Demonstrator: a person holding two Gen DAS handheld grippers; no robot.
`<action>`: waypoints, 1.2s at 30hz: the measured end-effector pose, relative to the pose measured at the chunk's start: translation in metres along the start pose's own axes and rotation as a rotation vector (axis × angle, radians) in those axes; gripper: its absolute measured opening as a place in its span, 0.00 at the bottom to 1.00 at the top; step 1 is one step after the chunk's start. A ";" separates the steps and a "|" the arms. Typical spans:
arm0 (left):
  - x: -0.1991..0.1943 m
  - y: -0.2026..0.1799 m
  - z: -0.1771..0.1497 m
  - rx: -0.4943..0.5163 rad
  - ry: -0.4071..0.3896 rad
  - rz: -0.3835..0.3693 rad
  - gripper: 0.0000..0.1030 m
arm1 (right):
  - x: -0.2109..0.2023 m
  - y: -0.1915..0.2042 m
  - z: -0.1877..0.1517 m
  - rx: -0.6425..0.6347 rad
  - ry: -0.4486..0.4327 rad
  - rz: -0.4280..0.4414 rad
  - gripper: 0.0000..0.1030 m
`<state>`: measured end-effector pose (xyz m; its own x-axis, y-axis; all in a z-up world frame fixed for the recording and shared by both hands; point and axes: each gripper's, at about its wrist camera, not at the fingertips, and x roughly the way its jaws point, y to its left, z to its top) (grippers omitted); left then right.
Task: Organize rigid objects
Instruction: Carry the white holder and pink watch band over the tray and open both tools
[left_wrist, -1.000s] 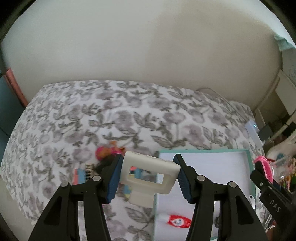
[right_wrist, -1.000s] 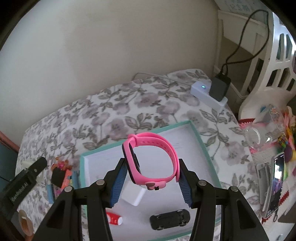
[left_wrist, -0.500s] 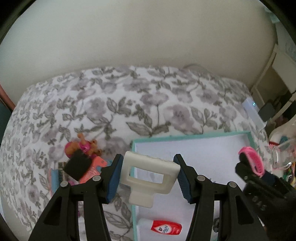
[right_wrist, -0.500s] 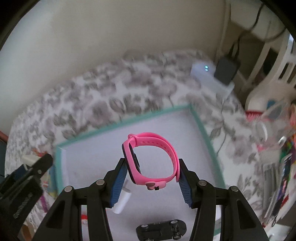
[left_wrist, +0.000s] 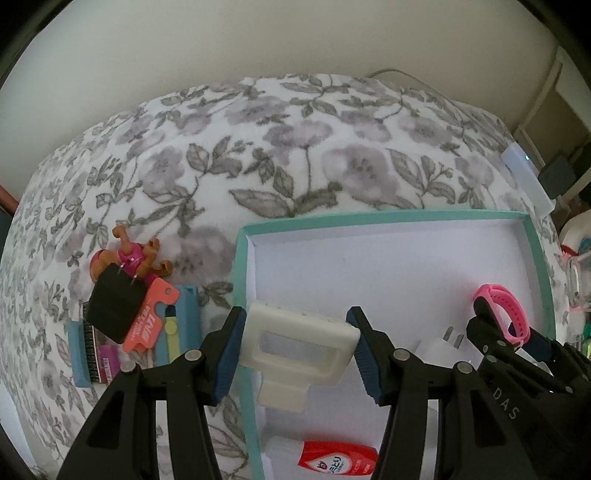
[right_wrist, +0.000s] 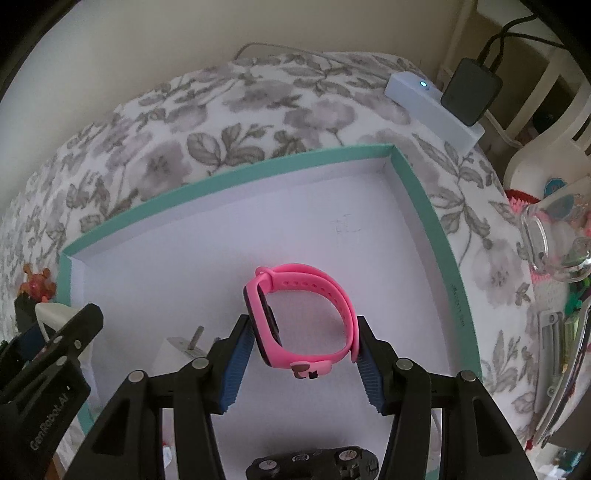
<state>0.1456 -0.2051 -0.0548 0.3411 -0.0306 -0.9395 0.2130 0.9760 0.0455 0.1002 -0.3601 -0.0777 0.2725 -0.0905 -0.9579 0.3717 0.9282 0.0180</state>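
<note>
Holding: left gripper has its jaws clenched on a cream plastic bracket, blue pads pressed to its two ends.
Bracket position: it hangs over the near left corner of the teal-rimmed box, straddling the left rim, clear of the box floor as far as the view shows.
Right gripper: jaws clenched on a pink wristband, pads against the band's two sides, its dark screen facing left.
Wristband position: above the white floor of the box, about mid-box; whether it touches the floor I cannot tell.
Inside the box: a white plug adapter with prongs up, a red-and-white tube near the front edge, and a black toy car at the bottom of the right wrist view.
Left of the box: a black charger block lying on an orange tag, a blue case and a small pink-and-brown figure, all on the floral bedspread.
Right side: a white power strip with a lit dot, a black adapter plugged into it.
</note>
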 end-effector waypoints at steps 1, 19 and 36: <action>0.001 -0.001 -0.001 0.003 0.004 0.001 0.56 | 0.001 0.000 -0.001 -0.001 0.004 0.000 0.55; 0.019 -0.013 -0.010 0.052 0.035 0.028 0.56 | 0.005 0.001 -0.001 -0.002 0.007 -0.013 0.62; 0.001 -0.008 -0.001 0.002 0.033 -0.012 0.58 | -0.024 -0.002 0.009 -0.010 -0.034 -0.042 0.67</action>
<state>0.1432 -0.2126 -0.0559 0.3082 -0.0349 -0.9507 0.2184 0.9752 0.0350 0.1006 -0.3630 -0.0524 0.2873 -0.1413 -0.9473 0.3741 0.9271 -0.0249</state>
